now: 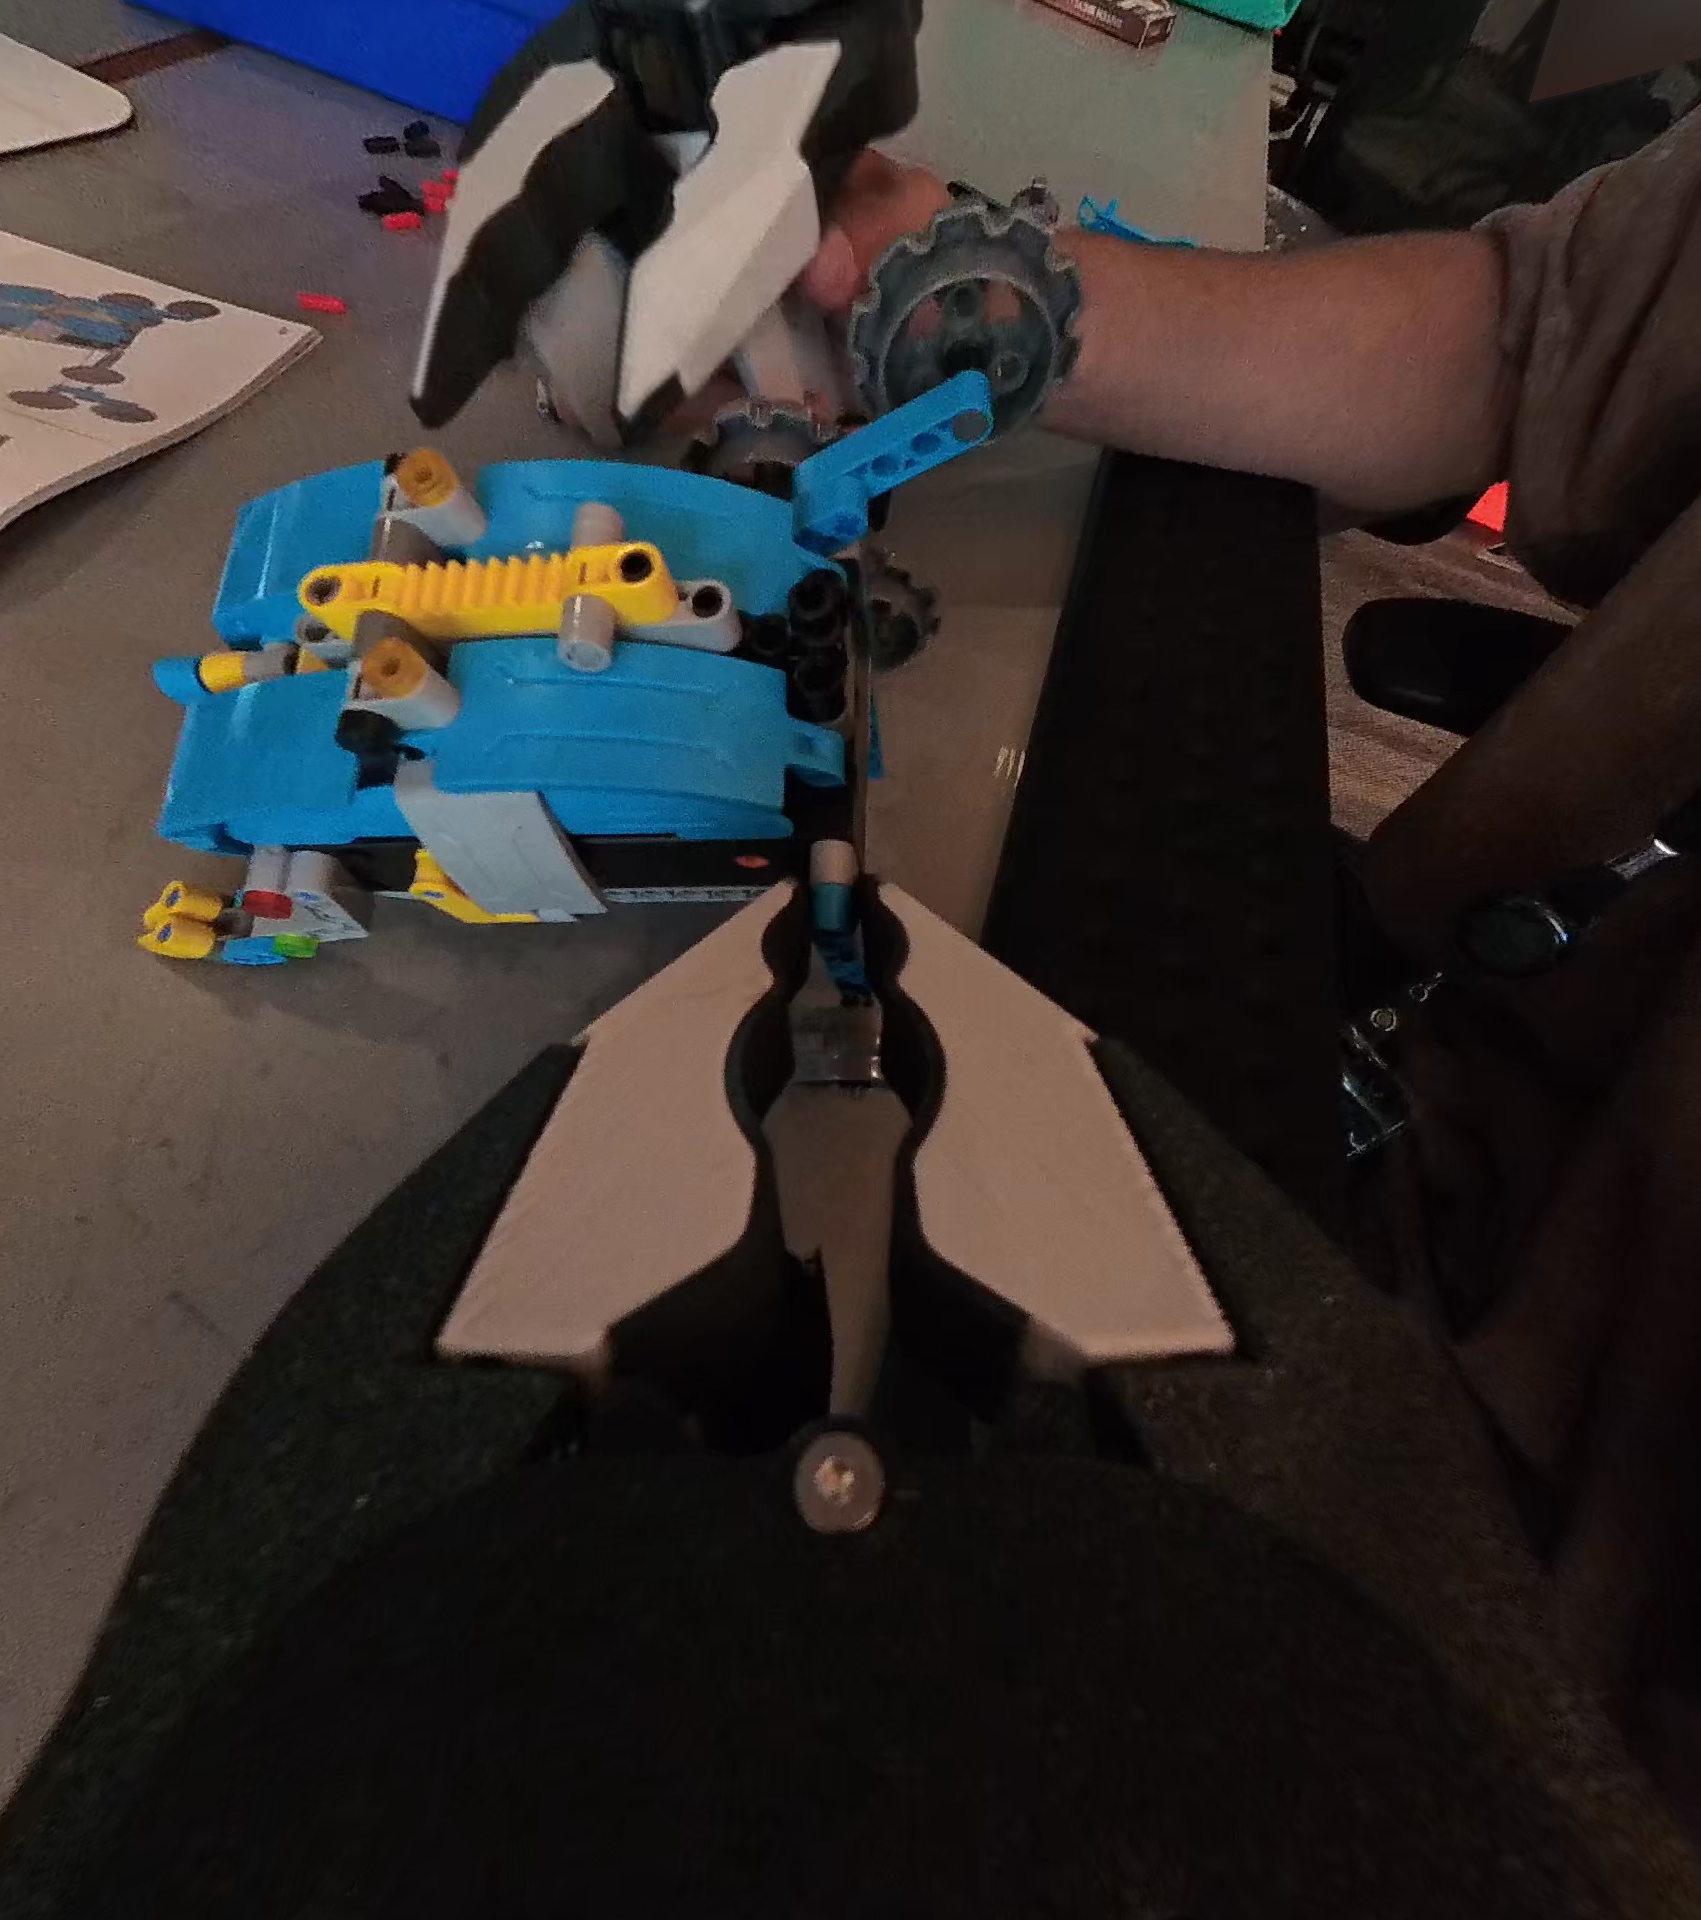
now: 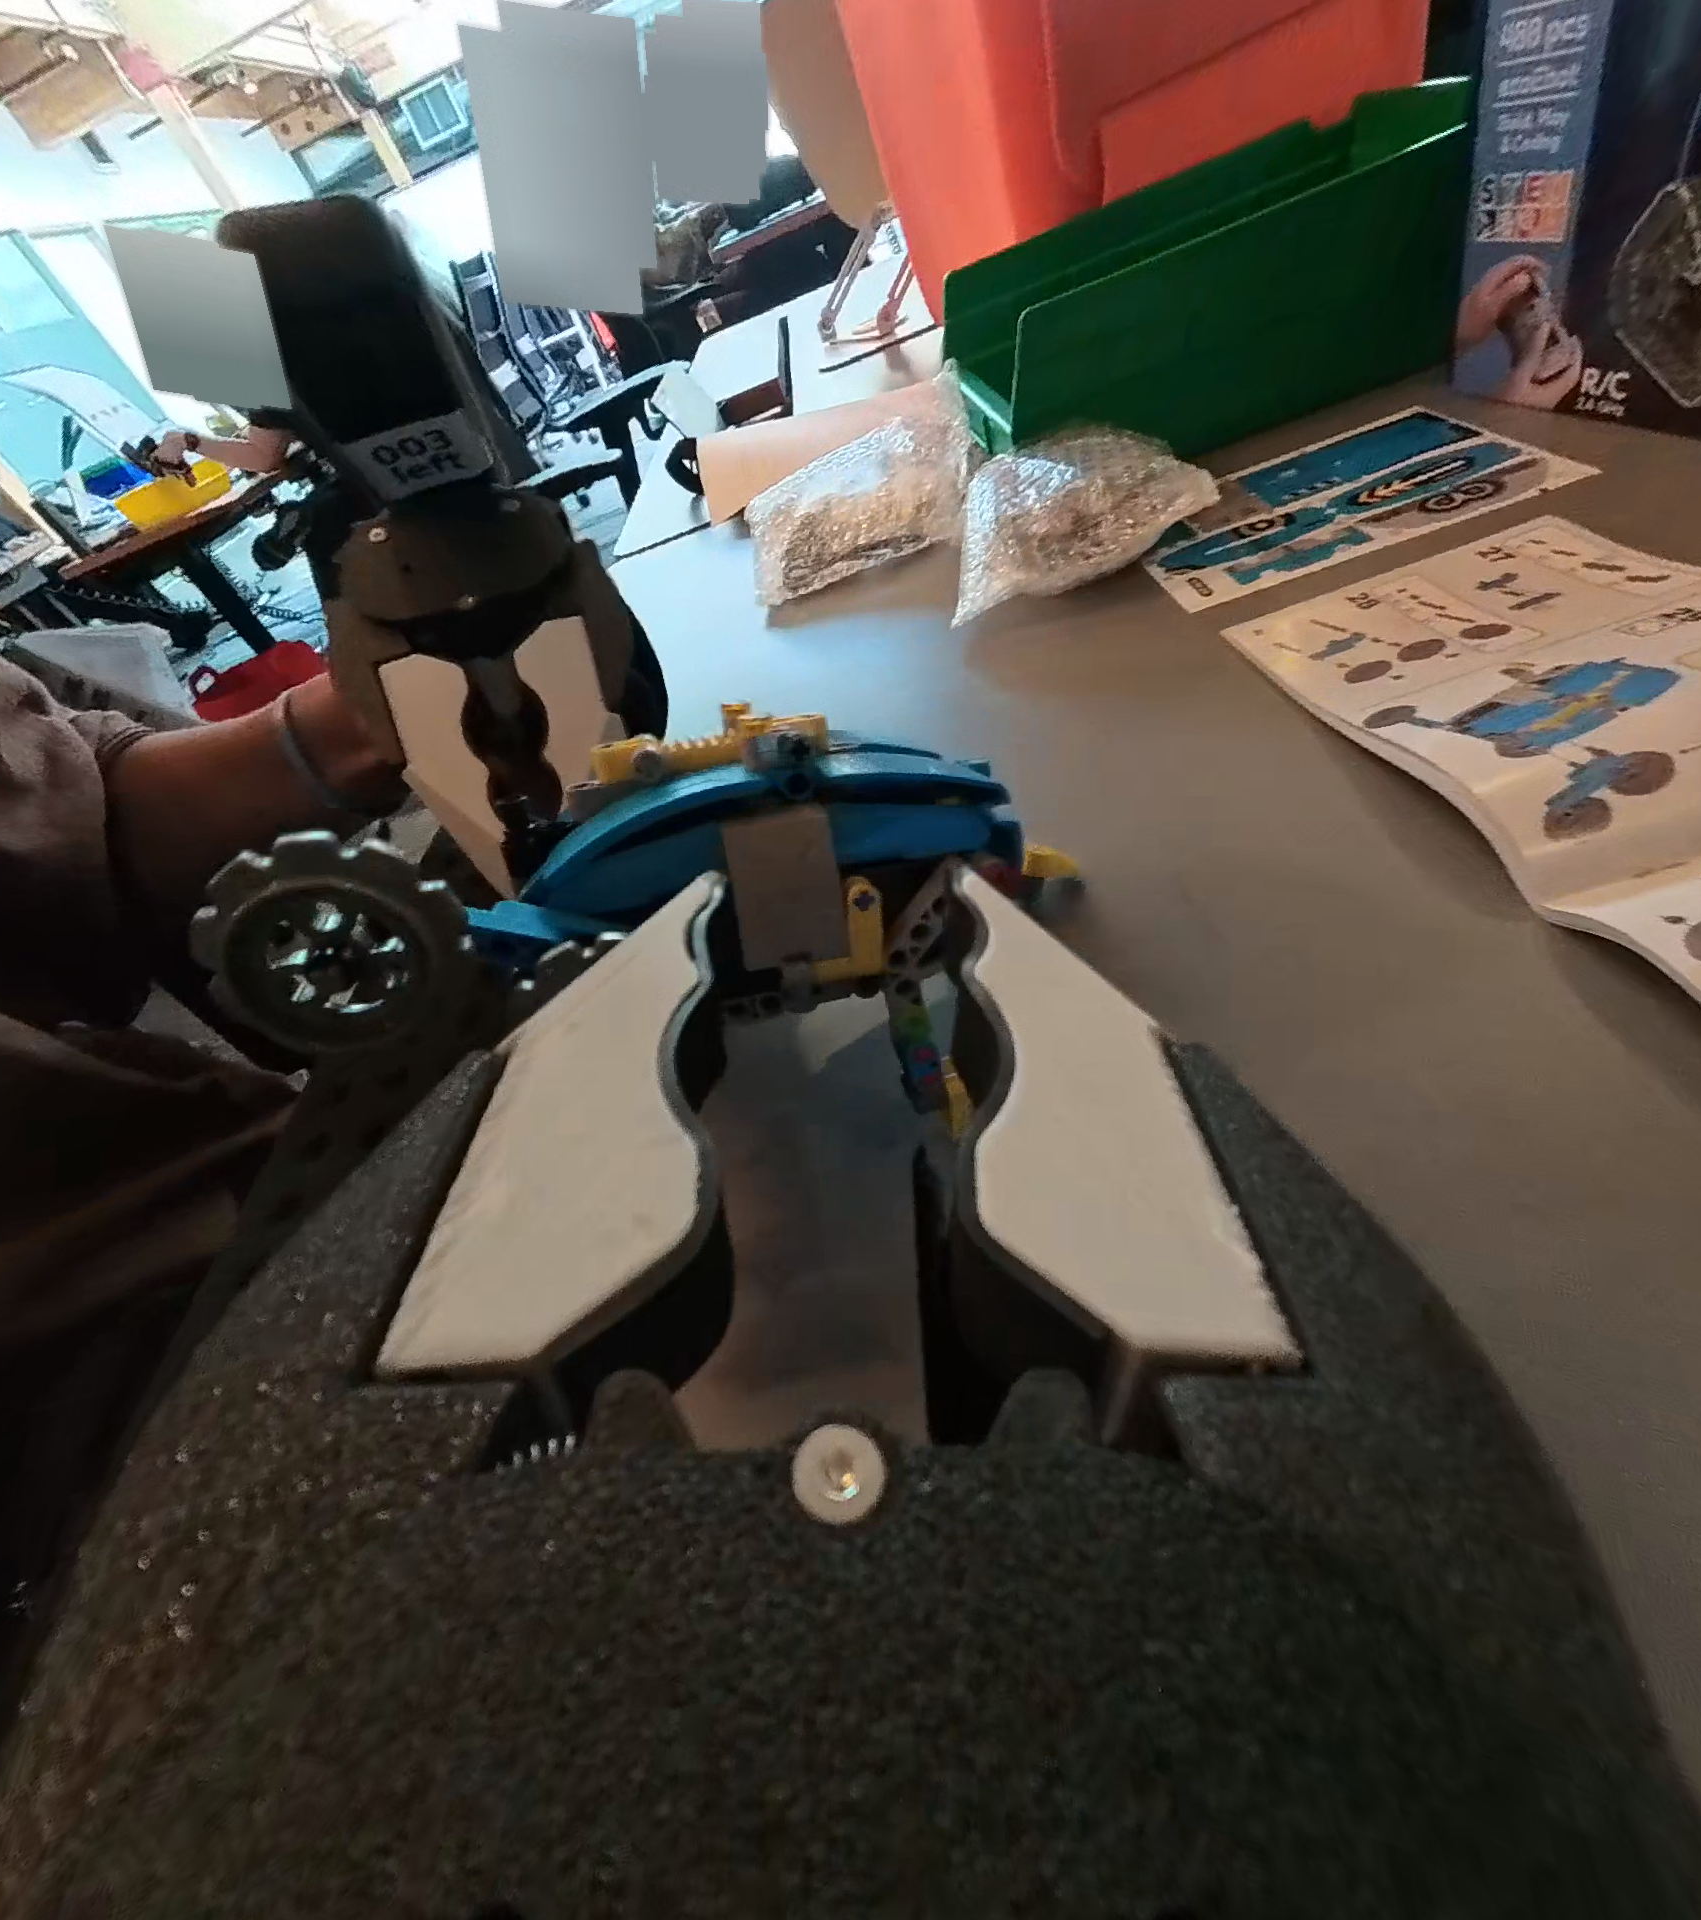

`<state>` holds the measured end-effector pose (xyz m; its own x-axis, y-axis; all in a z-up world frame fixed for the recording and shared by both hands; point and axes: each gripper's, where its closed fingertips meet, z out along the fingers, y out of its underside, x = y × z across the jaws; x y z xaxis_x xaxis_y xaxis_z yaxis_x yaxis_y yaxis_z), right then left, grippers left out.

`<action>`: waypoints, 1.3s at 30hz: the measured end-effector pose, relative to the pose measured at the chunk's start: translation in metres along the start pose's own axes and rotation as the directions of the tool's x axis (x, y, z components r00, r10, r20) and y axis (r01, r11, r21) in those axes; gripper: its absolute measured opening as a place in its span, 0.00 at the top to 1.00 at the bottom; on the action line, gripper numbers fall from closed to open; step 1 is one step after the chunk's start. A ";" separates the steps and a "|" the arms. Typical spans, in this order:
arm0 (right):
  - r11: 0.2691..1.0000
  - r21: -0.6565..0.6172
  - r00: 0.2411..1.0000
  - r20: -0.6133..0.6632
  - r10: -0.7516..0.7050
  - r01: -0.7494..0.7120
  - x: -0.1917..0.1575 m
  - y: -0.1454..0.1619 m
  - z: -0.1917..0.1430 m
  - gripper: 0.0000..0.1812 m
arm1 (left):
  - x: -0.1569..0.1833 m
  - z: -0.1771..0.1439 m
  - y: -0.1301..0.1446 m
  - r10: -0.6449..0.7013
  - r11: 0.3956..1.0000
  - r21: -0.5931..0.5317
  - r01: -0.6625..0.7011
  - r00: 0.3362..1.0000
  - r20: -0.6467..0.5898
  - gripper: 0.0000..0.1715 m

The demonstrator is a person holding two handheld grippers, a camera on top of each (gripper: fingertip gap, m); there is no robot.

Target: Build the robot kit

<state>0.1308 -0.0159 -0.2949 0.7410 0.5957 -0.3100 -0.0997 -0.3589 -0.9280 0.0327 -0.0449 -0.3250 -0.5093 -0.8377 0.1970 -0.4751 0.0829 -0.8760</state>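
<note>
A blue brick vehicle (image 1: pixel 555 717) with a yellow toothed bar (image 1: pixel 482 592) lies on the grey table (image 1: pixel 46 1143). My left gripper (image 1: pixel 835 909) is shut on a thin blue and grey part (image 1: pixel 838 940) at the vehicle's near end. A grey toothed wheel (image 1: pixel 965 312) sits on a blue arm (image 1: pixel 893 457) raised off that end. My right gripper (image 2: pixel 841 899) is open, and its fingers straddle the vehicle's (image 2: pixel 773 821) grey panel (image 2: pixel 789 883); I cannot tell if they touch. The left gripper (image 2: pixel 503 769) also shows in the right wrist view, beside the wheel (image 2: pixel 342 951).
An open instruction booklet (image 2: pixel 1552 748) and a sticker sheet (image 2: pixel 1365 488) lie right of the vehicle. Two bags of parts (image 2: pixel 1064 520), a green bin (image 2: pixel 1189 312) and the toy's box (image 2: pixel 1635 208) stand behind. Loose red and black pieces (image 1: pixel 404 192) lie near a blue bin (image 1: pixel 358 42). Across from one pair of fingers to the other is roughly 11 cm.
</note>
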 end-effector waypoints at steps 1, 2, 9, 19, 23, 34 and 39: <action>1.000 -0.013 1.000 0.008 -0.014 0.014 -0.002 0.002 0.003 0.78 | 0.000 0.000 0.000 0.001 1.000 0.000 -0.001 1.000 0.001 0.95; 0.999 -0.030 0.999 0.012 -0.033 0.033 -0.005 0.006 0.006 0.78 | 0.000 0.000 0.000 0.006 1.000 -0.001 -0.006 1.000 0.004 0.95; 0.999 -0.040 0.999 0.032 -0.032 0.033 -0.007 0.009 0.015 0.83 | 0.002 0.002 -0.002 0.037 0.999 -0.007 -0.037 0.999 0.026 0.95; 0.999 -0.033 0.996 0.079 -0.034 0.036 -0.013 0.008 0.019 0.87 | -0.004 -0.003 -0.002 0.112 0.992 -0.072 -0.105 0.988 0.103 0.95; 0.997 -0.028 0.994 0.078 -0.072 0.075 -0.015 0.007 0.024 0.87 | 0.000 -0.006 0.000 0.138 0.986 -0.102 -0.128 0.987 0.089 0.95; 0.996 -0.071 0.909 0.409 0.083 -0.059 -0.037 0.011 0.024 0.80 | 0.016 -0.010 0.006 0.178 0.967 -0.182 -0.181 0.984 -0.031 0.96; 0.992 -0.059 0.945 0.314 -0.087 0.111 -0.031 0.013 0.028 0.84 | 0.016 -0.009 0.005 0.202 0.956 -0.211 -0.205 0.979 -0.036 0.96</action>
<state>0.0879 -0.0192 -0.3031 0.5007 0.8201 -0.2769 0.0230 -0.3323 -0.9429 0.0155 -0.0529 -0.3227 -0.6199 -0.7840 0.0319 -0.5015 0.3646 -0.7845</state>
